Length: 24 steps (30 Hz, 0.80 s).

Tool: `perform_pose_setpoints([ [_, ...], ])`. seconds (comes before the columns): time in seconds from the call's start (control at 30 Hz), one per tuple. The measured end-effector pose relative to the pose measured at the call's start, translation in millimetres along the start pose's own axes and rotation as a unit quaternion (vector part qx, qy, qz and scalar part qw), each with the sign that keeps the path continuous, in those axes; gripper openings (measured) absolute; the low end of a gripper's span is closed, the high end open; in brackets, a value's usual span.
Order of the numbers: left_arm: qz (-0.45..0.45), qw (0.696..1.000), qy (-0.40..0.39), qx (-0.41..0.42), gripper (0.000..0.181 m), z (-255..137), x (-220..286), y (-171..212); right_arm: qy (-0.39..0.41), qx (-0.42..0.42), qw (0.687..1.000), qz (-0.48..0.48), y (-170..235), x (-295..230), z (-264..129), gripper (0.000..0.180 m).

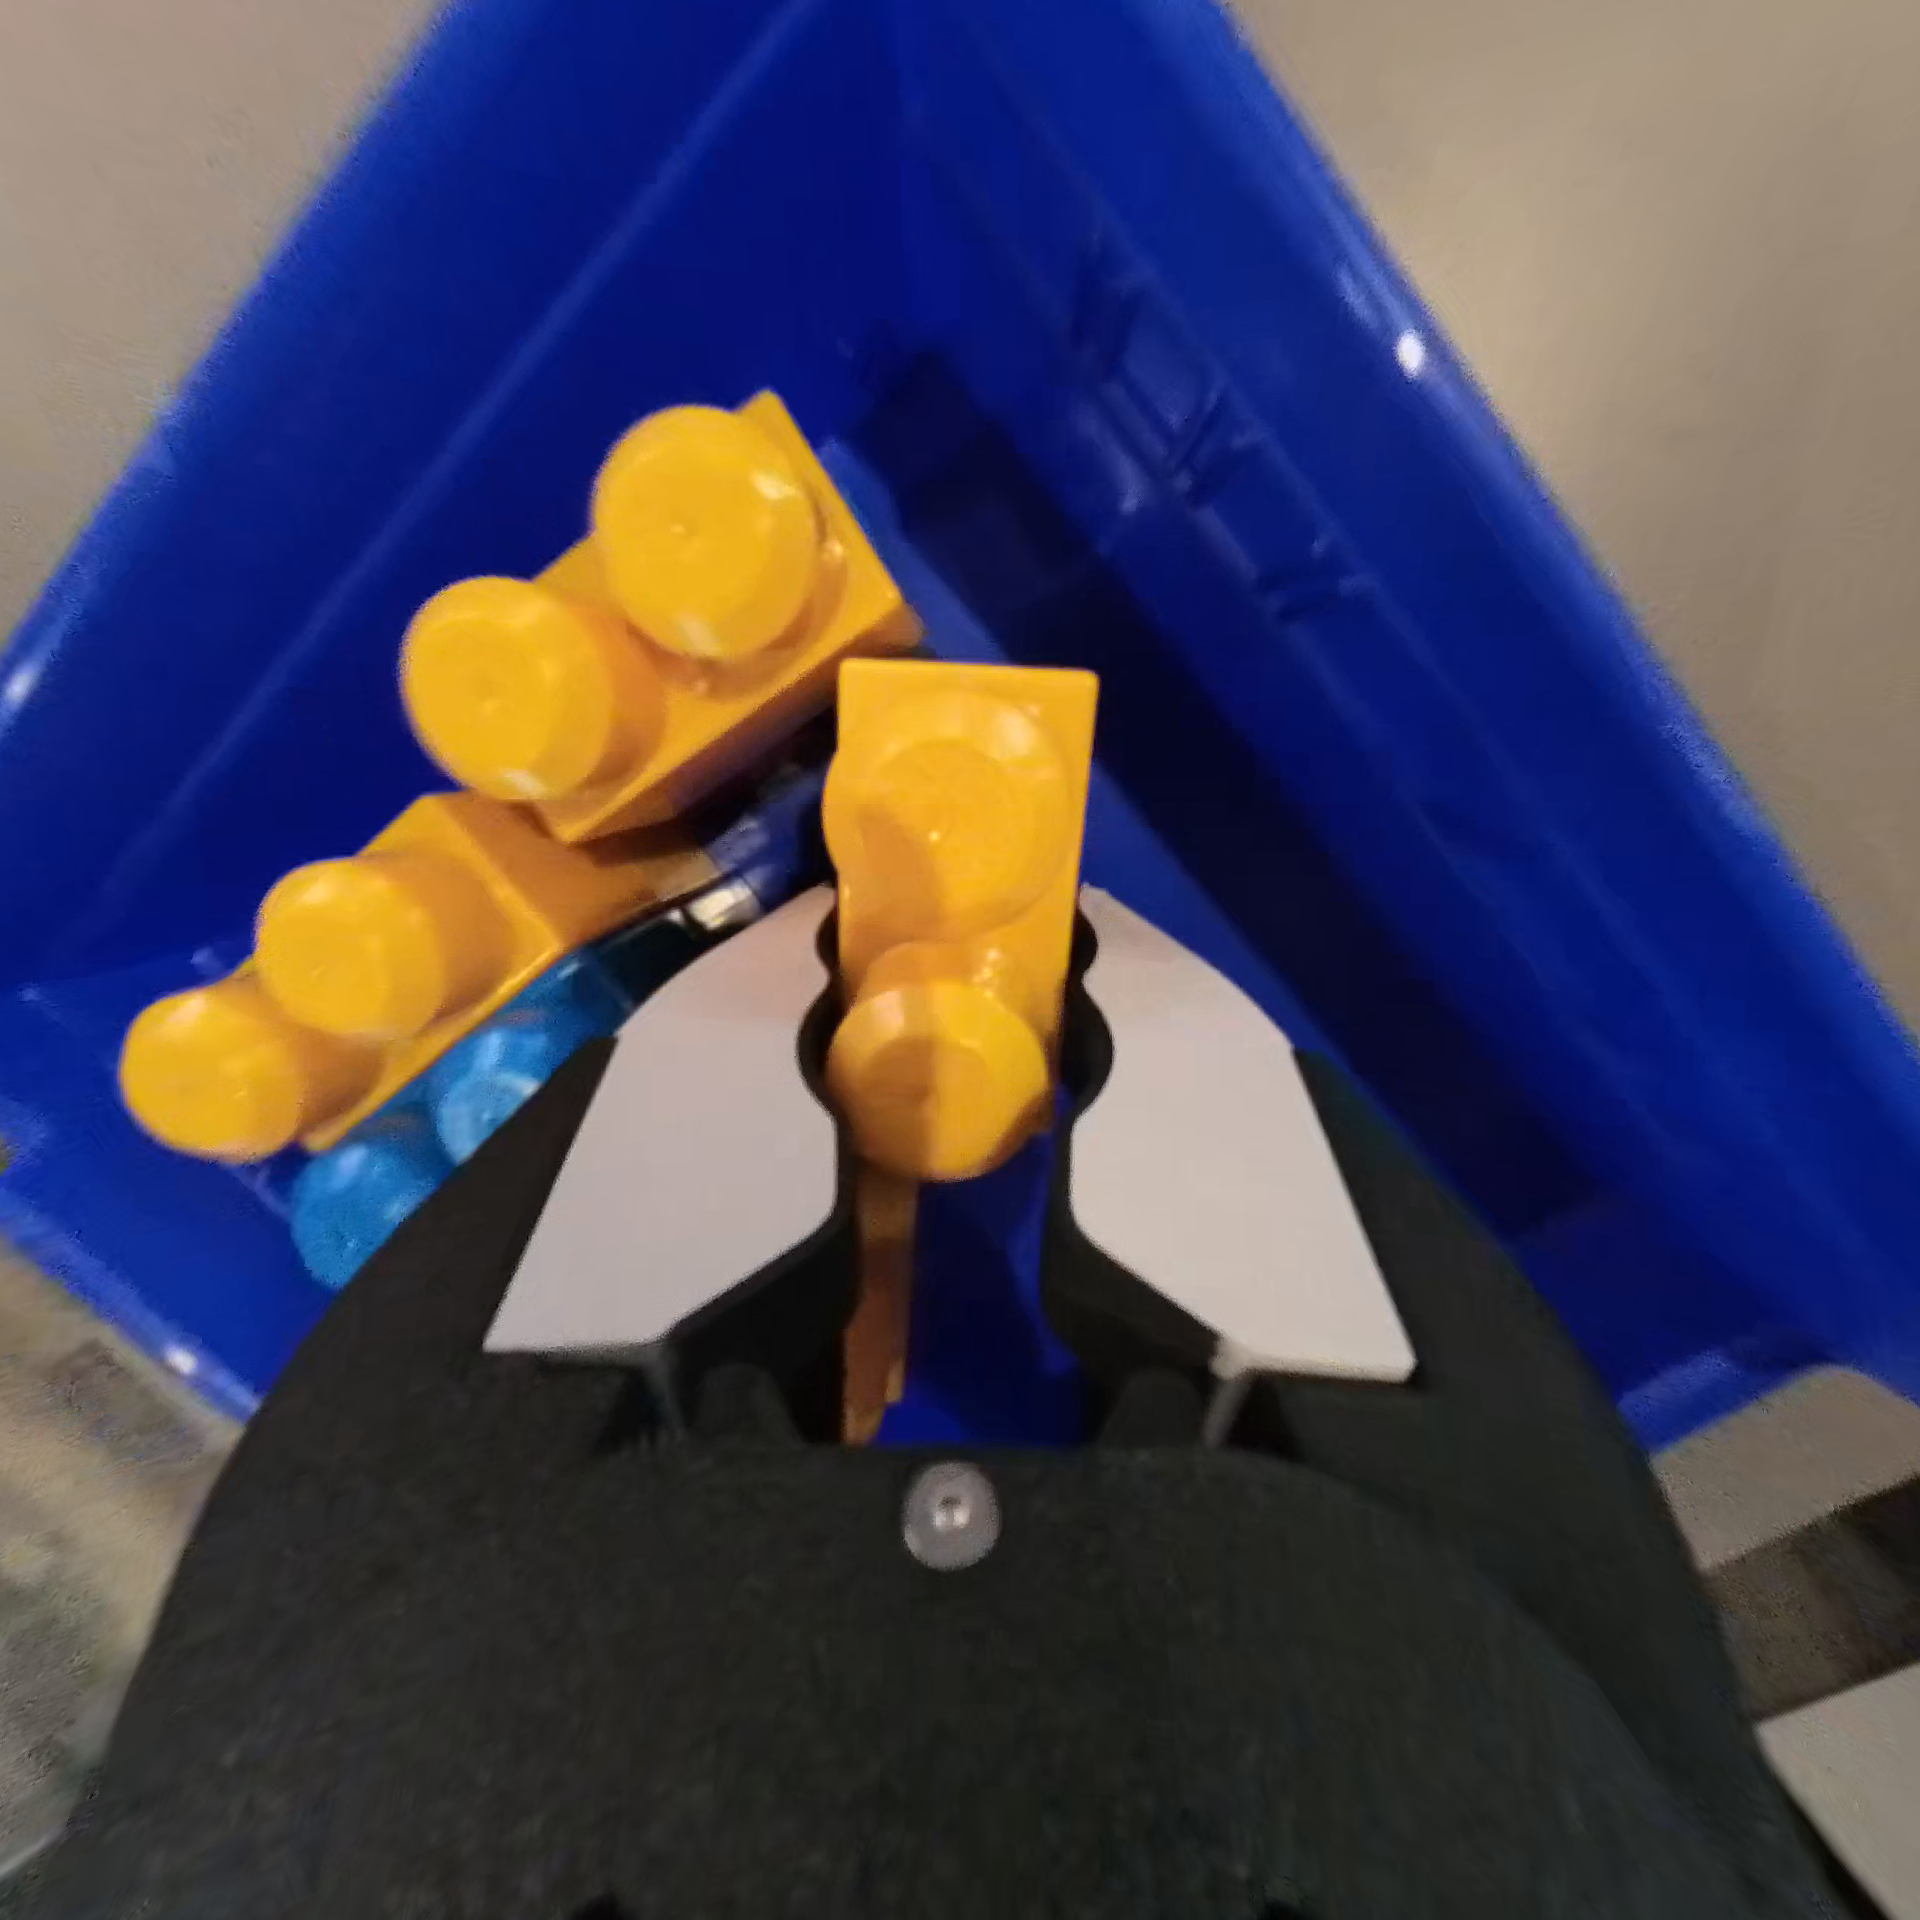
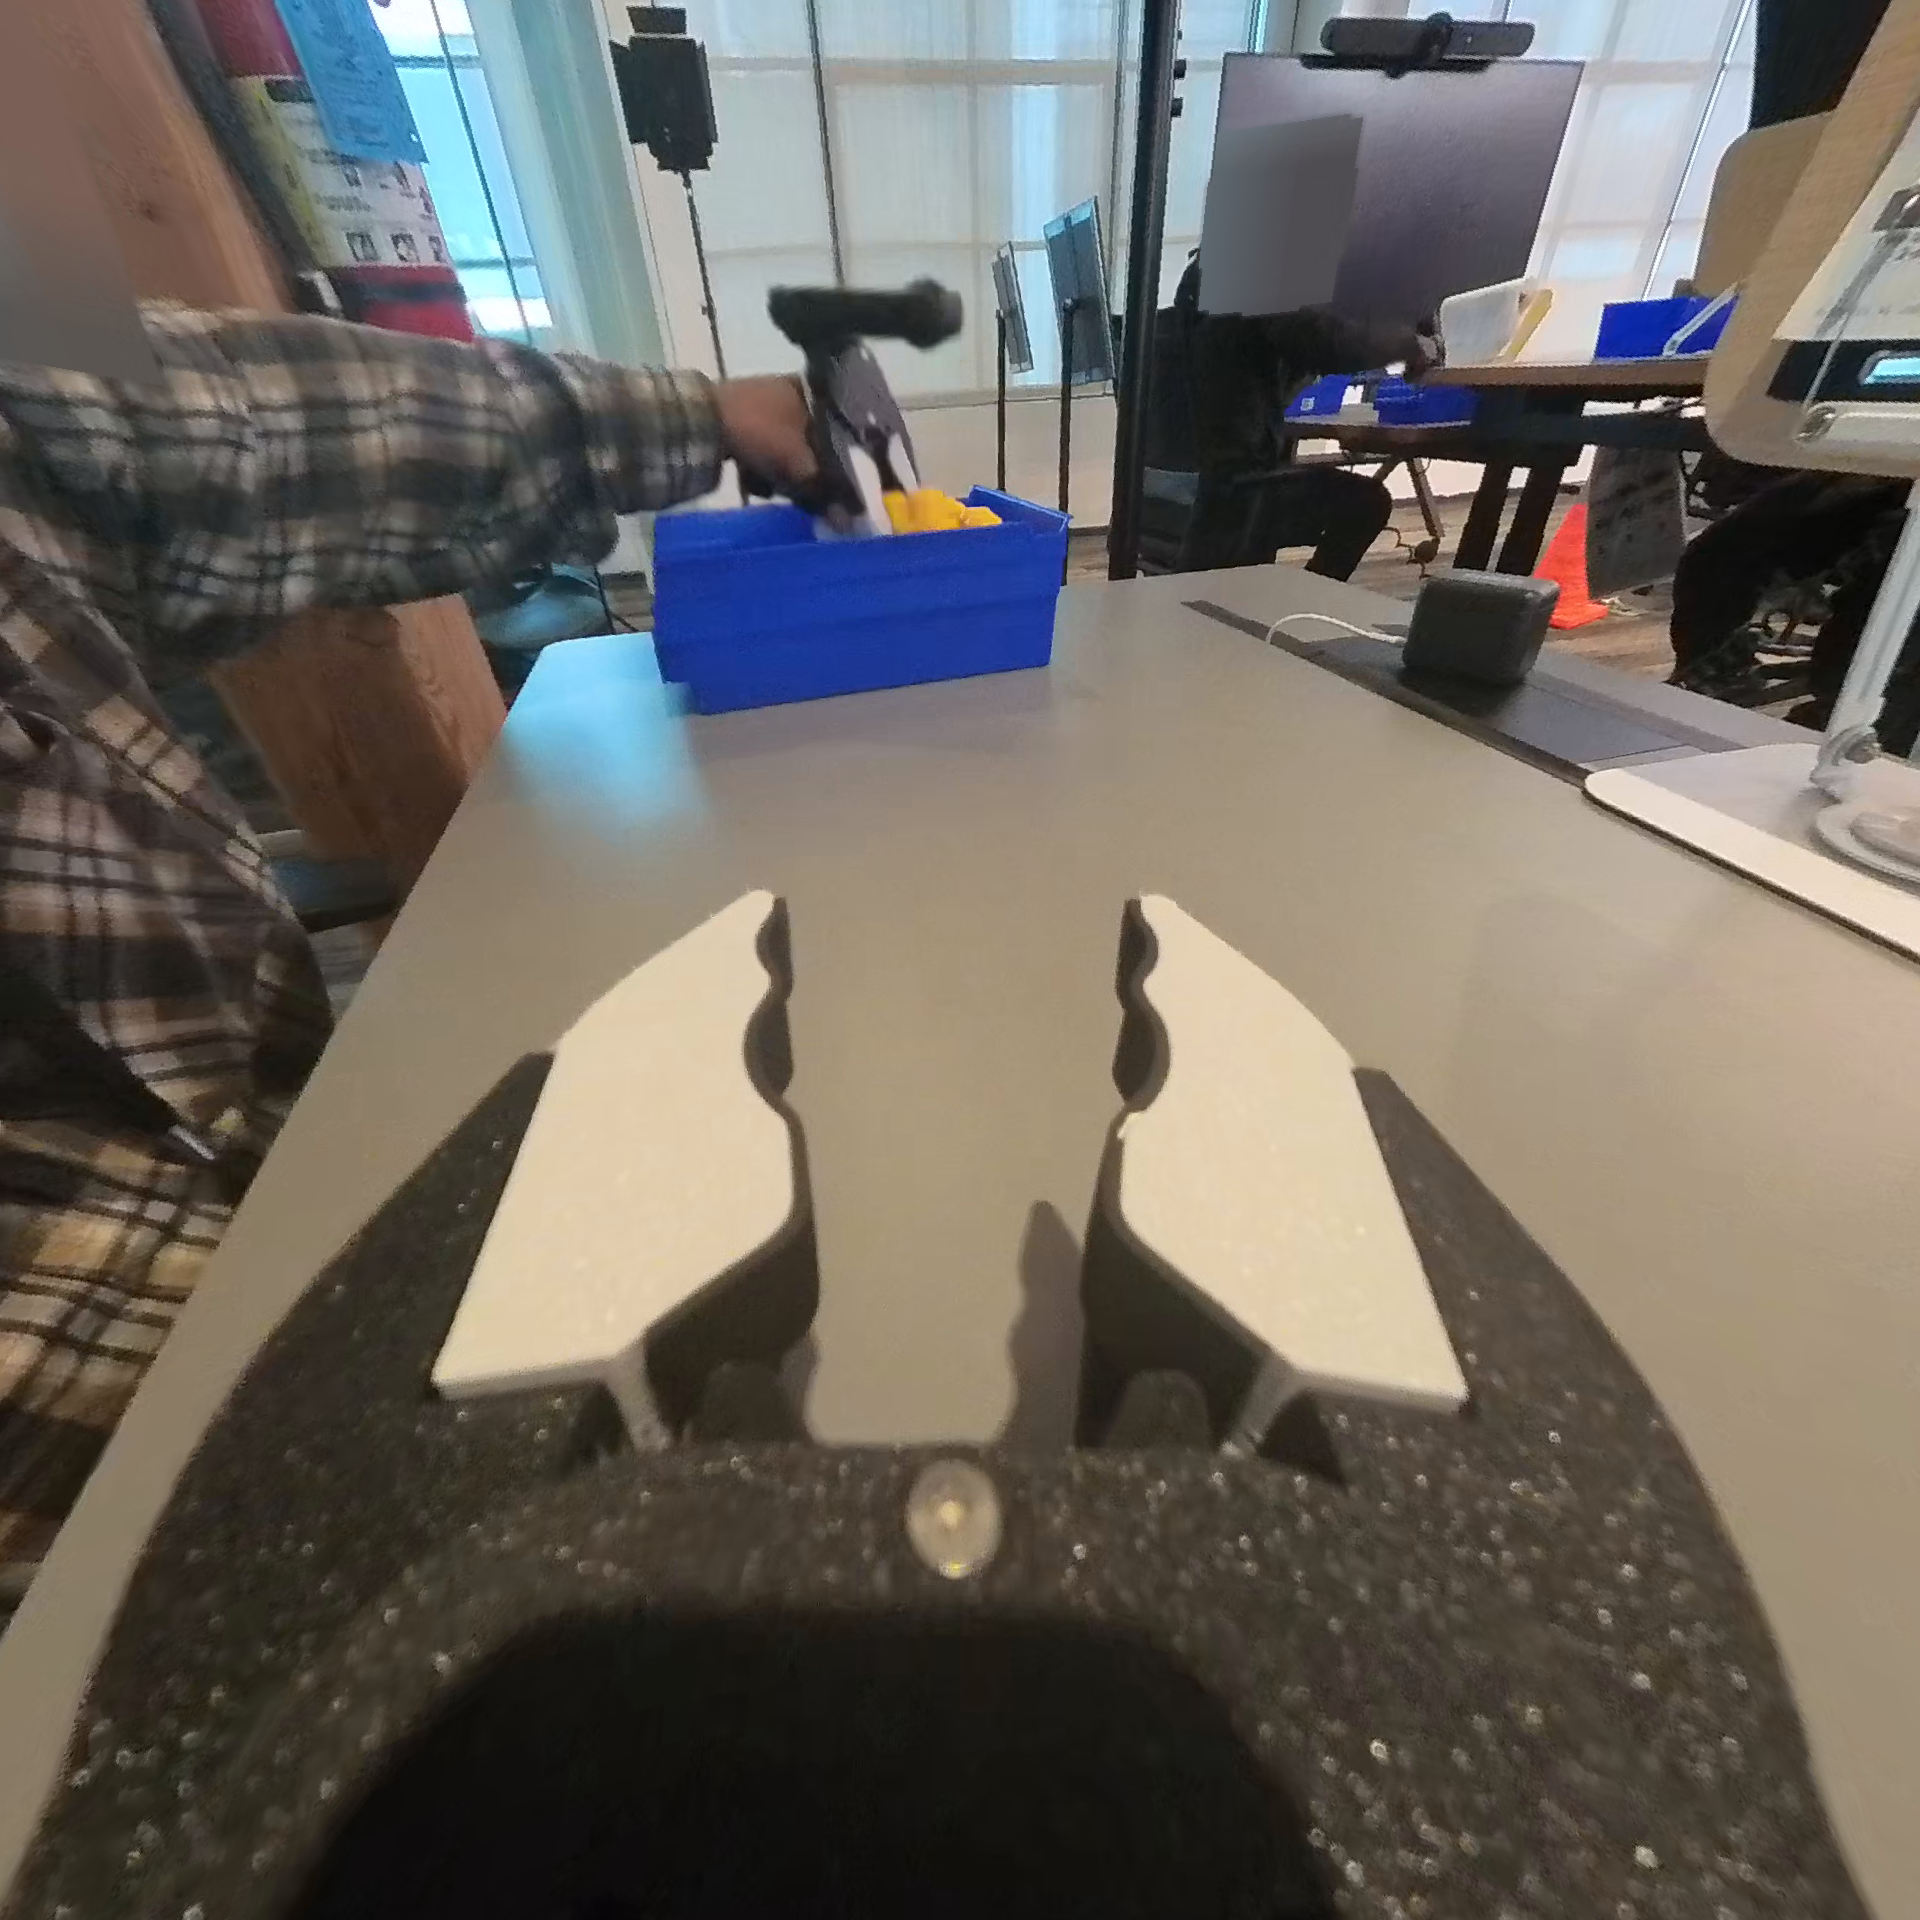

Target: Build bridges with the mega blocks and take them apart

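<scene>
In the left wrist view my left gripper (image 1: pixel 951 935) is shut on a yellow two-stud block (image 1: pixel 961 831) and holds it over a corner of the blue bin (image 1: pixel 1351 644). Two more yellow blocks (image 1: pixel 665 613) (image 1: pixel 343 987) and a light blue block (image 1: pixel 416 1153) lie in the bin to the left. In the right wrist view my right gripper (image 2: pixel 951 914) is open and empty, low over the grey table (image 2: pixel 1351 935). Far ahead stands the blue bin (image 2: pixel 852 613), with the left gripper (image 2: pixel 862 468) reaching into it beside yellow blocks (image 2: pixel 940 511).
A plaid-sleeved arm (image 2: pixel 364 457) stretches along the table's left side to the bin. A small dark box (image 2: pixel 1481 623) with a white cable sits on a black strip at the right. A white mat (image 2: pixel 1745 842) with a clear stand lies at the right edge.
</scene>
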<state>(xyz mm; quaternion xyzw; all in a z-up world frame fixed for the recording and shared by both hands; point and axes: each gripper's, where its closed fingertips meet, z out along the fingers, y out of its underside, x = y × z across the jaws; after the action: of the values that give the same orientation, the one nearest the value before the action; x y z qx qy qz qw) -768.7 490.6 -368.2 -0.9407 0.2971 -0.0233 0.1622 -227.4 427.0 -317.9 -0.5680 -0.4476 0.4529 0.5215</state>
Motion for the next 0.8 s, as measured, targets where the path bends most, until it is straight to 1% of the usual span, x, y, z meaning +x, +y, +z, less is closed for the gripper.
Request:
perform_pose_setpoints([
  [0.03, -0.011, 1.0, 0.003, 0.019, 0.039, -11.8, 0.3, -4.5, 0.004, -0.001, 1.0, -0.001, 0.4, 1.4, -0.6, 0.06],
  [0.13, -0.023, 0.998, -0.005, 0.065, 0.039, -57.8, 4.7, -22.0, 0.013, 0.006, 1.0, 0.013, -2.4, 6.0, -3.5, 0.061],
  [0.2, -0.009, 0.997, -0.004, 0.078, 0.039, -88.7, 19.5, -37.9, 0.02, 0.013, 0.999, 0.026, -10.4, 11.0, -4.7, 0.062],
  [0.3, 0.035, 0.995, 0.014, 0.093, 0.039, -123.8, 61.6, -76.3, 0.016, 0.004, 1.0, 0.026, -32.2, 17.1, 0.3, 0.062],
  [0.37, 0.08, 0.991, 0.039, 0.101, 0.039, -134.1, 104.4, -109.6, -0.001, -0.01, 1.0, 0.018, -50.4, 18.0, 11.1, 0.062],
  [0.43, 0.129, 0.984, 0.066, 0.105, 0.039, -132.9, 152.9, -143.2, -0.024, -0.024, 0.999, 0.009, -67.5, 18.3, 28.9, 0.063],
  [0.5, 0.172, 0.973, 0.107, 0.109, 0.039, -123.6, 205.1, -173.3, -0.052, -0.035, 0.998, 0.003, -81.3, 16.5, 51.7, 0.063],
  [0.6, 0.229, 0.952, 0.165, 0.115, 0.039, -103.9, 274.2, -206.7, -0.095, -0.057, 0.994, -0.007, -89.6, 10.8, 86.8, 0.065],
  [0.7, 0.266, 0.934, 0.206, 0.116, 0.038, -87.0, 321.1, -226.2, -0.123, -0.083, 0.989, -0.016, -89.6, 8.6, 107.5, 0.066],
  [0.8, 0.285, 0.923, 0.234, 0.113, 0.038, -77.5, 346.4, -235.7, -0.153, -0.103, 0.983, -0.007, -85.6, 4.9, 113.9, 0.065],
])
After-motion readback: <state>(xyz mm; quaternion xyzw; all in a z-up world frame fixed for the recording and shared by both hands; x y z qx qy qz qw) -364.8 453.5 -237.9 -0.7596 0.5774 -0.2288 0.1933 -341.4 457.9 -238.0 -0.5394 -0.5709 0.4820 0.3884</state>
